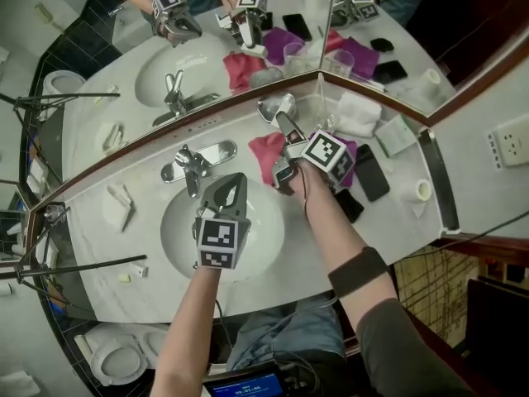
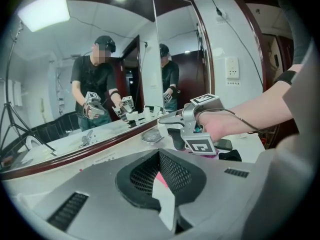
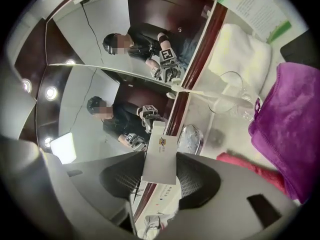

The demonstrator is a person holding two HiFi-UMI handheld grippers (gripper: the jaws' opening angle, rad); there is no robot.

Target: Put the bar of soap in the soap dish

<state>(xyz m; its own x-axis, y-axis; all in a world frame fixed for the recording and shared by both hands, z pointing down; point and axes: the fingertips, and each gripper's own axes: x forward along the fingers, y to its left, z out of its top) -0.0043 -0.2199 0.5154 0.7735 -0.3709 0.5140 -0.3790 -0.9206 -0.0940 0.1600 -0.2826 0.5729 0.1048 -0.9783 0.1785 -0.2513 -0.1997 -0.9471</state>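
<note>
**Left:** the left gripper (image 1: 231,184) hangs over the white ceramic basin (image 1: 266,242). Its fingers are pressed together, and it is well apart from the task's things.

**Centre:** the right gripper (image 3: 160,176) pinches the flat white rectangular bar of soap (image 3: 161,151) between its black mesh-faced fingers (image 3: 199,178).
- The pads press on the bar's two broad faces.
- The bar's long axis runs straight out along the fingers, and more than half its length projects past the tips, toward the mirror.
- The bar is plain white with sharp, square corners. A small printed mark sits near its far end, so it is probably still in its wrapper.

**Right:** the shallow oval silver metal soap dish (image 3: 191,140) sits on the pale countertop at the foot of the mirror. It lies ahead of the right fingers and slightly to their right, just beside the bar's projecting end, and nothing can be seen in it.

The coming move turns on this offset — the bar is held near the dish but not yet over it. The right hand is the nearer one and already carries the bar, so a short advance to the right and a lowering should seat it.
</note>
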